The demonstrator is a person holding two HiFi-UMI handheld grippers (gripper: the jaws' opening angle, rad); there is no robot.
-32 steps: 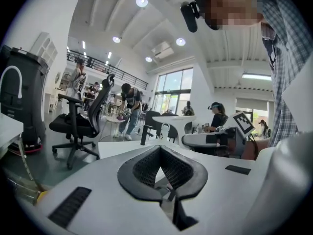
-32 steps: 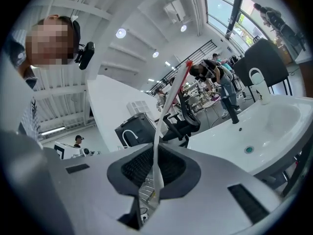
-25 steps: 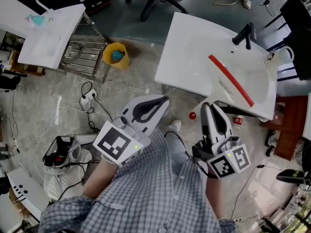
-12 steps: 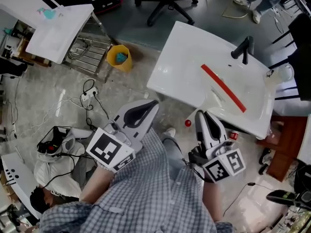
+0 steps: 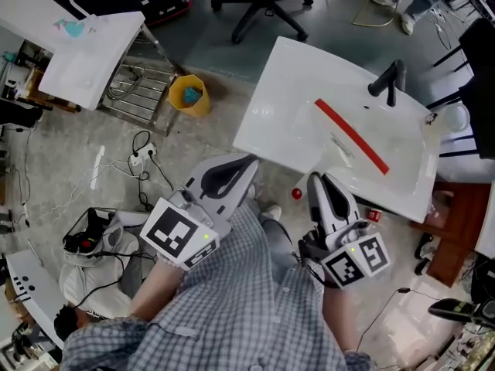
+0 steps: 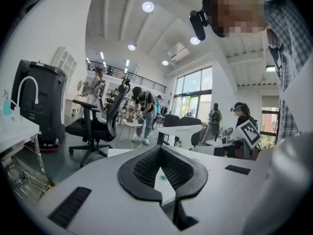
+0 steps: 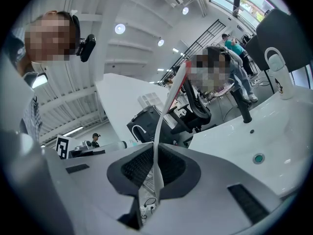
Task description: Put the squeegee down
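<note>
Squeegee in the right gripper, held over the sink, not yet put down

The right gripper [image 7: 155, 180] is clenched on the squeegee's [image 5: 352, 137] thin white handle; its red blade lies across the white sink [image 5: 286, 91], though I cannot tell if it touches; the left gripper [image 6: 168, 190] is closed on nothing, off to the side; next, I judge: lower the blade onto the sink, then part the jaws.

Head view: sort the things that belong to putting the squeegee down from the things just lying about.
Job in hand:
squeegee
right claw, shut on its handle
white sink, the likely landing spot

Lying about:
yellow bin
office chair
power strip
</note>
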